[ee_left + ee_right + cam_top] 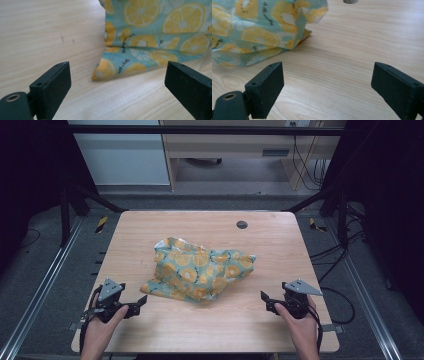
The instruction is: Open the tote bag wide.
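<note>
Pale wood-grain tabletop (pixel 150 227) with rounded corners takes up the middle of the high view, ringed by dark frame rails and grey floor, with a small round dark grommet (pixel 242 224) near its far edge. A crumpled teal cloth printed with yellow lemon slices (pixel 200 269) lies heaped at the centre of the frame, folded over itself with no part lifted.

The left gripper (pixel 142 301) sits at the lower left, its jaws spread wide and empty, aimed at the cloth's near corner; in the left gripper view that corner (pixel 105 71) lies flat on the wood between and beyond the jaws. The right gripper (pixel 264 298) rests at the lower right, likewise wide and holding nothing, well apart from the fabric, which fills the upper left of its own view (pixel 259 32). Flanking the heap this way probably readies both for pinching opposite edges to spread it.
</note>
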`<state>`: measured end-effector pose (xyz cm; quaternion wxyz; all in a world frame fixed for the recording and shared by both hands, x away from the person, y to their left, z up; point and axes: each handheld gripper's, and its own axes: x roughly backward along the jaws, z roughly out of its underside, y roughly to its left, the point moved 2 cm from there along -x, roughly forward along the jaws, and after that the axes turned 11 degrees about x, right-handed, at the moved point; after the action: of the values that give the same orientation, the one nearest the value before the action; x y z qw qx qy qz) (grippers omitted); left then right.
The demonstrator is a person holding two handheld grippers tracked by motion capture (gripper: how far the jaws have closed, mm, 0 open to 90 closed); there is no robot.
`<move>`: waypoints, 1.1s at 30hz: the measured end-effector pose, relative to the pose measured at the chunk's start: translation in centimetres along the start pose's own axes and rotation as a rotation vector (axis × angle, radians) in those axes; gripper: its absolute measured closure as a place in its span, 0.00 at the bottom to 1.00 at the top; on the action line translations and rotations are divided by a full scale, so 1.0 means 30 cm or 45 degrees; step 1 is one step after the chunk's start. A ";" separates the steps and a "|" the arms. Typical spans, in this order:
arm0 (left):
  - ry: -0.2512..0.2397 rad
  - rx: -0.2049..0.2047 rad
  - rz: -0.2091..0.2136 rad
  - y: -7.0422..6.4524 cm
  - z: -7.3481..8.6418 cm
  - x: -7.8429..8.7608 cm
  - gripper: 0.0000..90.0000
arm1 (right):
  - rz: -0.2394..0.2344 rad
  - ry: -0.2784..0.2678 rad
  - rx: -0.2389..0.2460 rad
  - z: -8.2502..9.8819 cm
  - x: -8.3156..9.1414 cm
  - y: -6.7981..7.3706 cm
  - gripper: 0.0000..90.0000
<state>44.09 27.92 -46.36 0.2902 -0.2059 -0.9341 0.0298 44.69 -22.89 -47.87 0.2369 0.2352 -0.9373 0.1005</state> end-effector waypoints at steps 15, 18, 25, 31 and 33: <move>0.056 -0.042 -0.006 -0.001 0.044 -0.024 0.07 | -0.170 -0.076 0.152 -0.439 -0.085 0.063 0.15; 0.059 -0.041 -0.001 -0.002 0.047 -0.031 0.07 | -0.184 -0.010 0.123 -0.498 -0.157 0.068 0.14; 0.061 -0.072 0.004 -0.012 0.045 -0.032 0.07 | -0.276 0.112 0.093 -0.560 -0.260 0.109 0.13; 0.056 -0.054 0.009 -0.012 0.043 -0.032 0.07 | -0.331 0.248 0.098 -0.504 -0.302 0.115 0.17; 0.057 -0.057 0.011 -0.012 0.042 -0.032 0.07 | -0.367 0.279 0.108 -0.487 -0.307 0.126 0.33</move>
<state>43.98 27.30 -47.84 0.3060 -0.2168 -0.9270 0.0057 55.79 -11.62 -40.01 0.3396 0.3643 -0.8574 0.1299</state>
